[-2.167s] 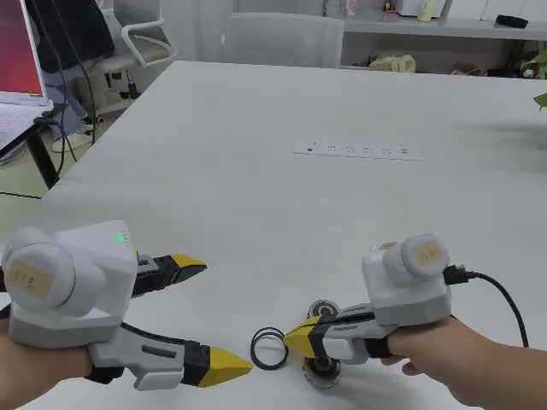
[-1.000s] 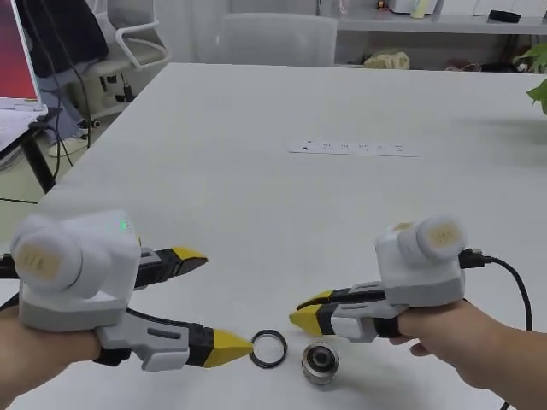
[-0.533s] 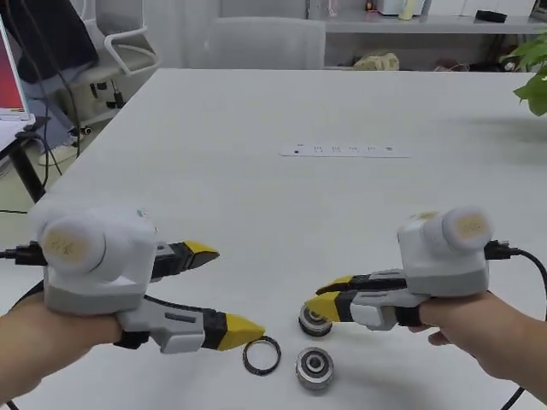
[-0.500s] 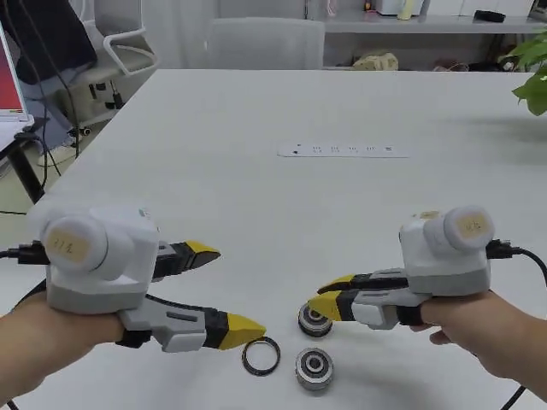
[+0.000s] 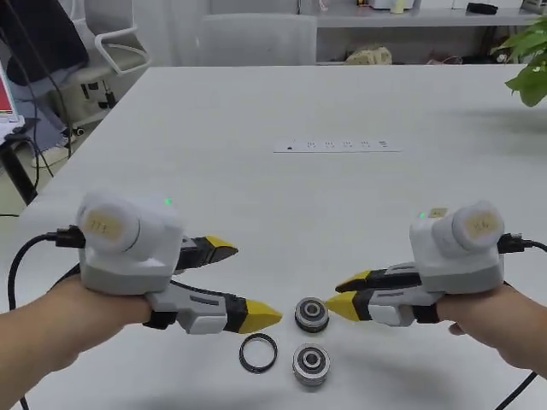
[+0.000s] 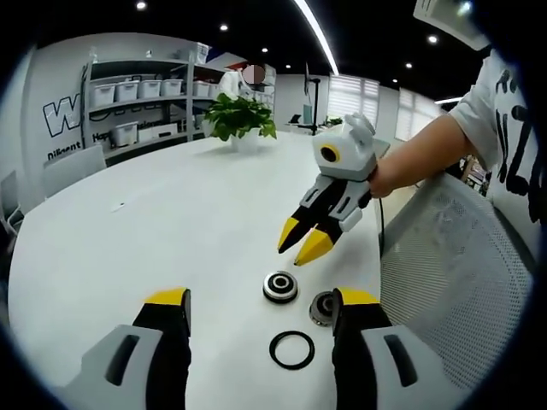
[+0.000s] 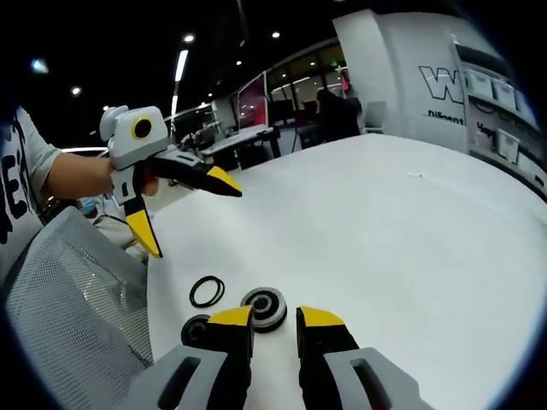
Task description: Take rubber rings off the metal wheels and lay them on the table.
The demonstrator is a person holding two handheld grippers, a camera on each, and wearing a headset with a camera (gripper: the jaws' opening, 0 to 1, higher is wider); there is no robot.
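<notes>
Near the near edge of the white table (image 5: 256,171), a loose black rubber ring (image 5: 258,353) lies flat, just left of one of two round silver metal wheels (image 5: 311,364); the other wheel (image 5: 312,313) sits just behind it, apart from the ring. The left gripper (image 5: 244,282) hovers left of them, its jaws spread wide and empty. The right gripper (image 5: 342,295) hovers just right of the farther wheel, its jaws parted only narrowly and holding nothing.
</notes>
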